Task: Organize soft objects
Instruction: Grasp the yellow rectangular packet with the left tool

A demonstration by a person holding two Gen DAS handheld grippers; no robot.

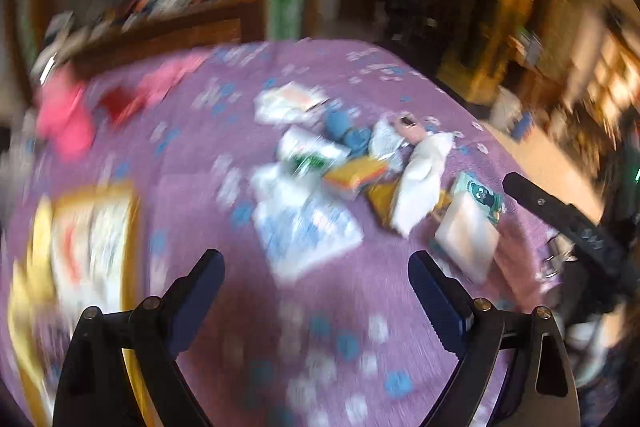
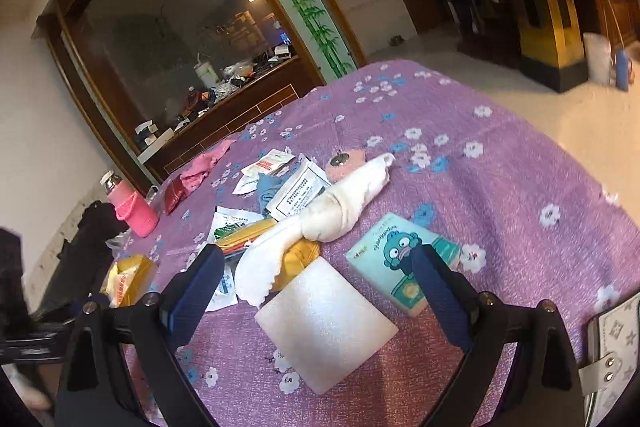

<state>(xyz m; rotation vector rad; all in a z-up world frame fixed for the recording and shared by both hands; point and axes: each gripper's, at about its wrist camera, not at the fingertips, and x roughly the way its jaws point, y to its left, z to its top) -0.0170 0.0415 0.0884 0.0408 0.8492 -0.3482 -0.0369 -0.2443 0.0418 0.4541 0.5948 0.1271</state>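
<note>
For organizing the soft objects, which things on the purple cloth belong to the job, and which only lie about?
Job: rolled white towel; white square foam pad; pink cloth.
Lying about: pink bottle; teal cartoon tissue pack; printed paper packets.

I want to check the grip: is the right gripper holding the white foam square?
No, the right gripper stands open above the white foam square.

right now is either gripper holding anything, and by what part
Nothing is held. The left gripper and right gripper both stand open over the purple cloth, with nothing pressed between their pads.
</note>
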